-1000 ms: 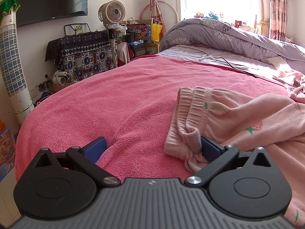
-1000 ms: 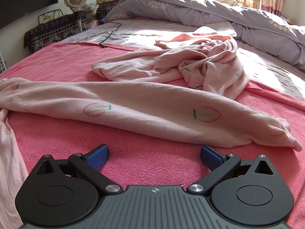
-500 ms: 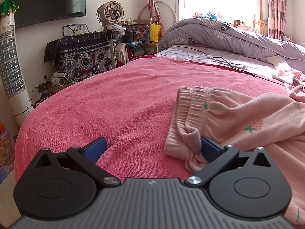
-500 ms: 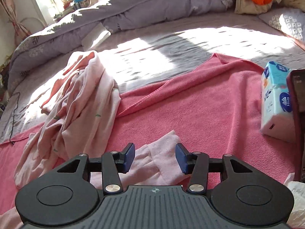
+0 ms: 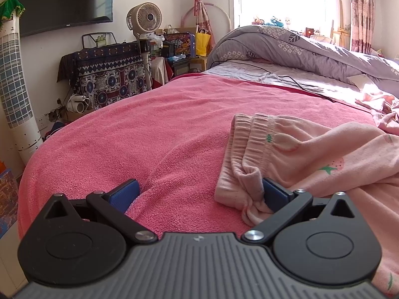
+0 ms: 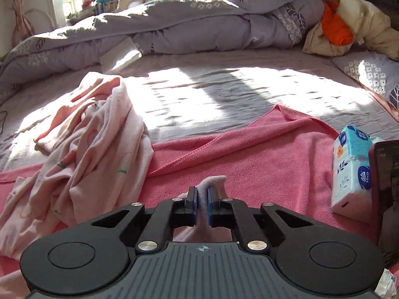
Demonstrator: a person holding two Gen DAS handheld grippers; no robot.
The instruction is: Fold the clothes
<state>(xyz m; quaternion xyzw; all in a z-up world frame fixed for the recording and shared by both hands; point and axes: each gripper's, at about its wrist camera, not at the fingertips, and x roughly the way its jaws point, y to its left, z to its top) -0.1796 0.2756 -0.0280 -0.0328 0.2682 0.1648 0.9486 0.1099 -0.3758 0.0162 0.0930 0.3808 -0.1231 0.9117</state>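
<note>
Pink pyjama trousers [image 5: 311, 154] lie unfolded along the pink towel [image 5: 162, 129] on the bed. Right hand-held gripper [image 6: 202, 199] is clamped on the leg cuff [image 6: 212, 182]; left hand-held gripper [image 5: 199, 191] rests spread wide at the waistband [image 5: 249, 134]. Folding has barely begun; a crumpled top [image 6: 99, 134] waits.

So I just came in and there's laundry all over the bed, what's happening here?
A person with a claw in each hand is folding pink pajama pants on a pink towel. The right claw is shut on the pant leg's cuff. The left claw sits open at the waistband, one finger against the fabric, not gripping. Another pink garment lies crumpled nearby, unfolded.
</note>
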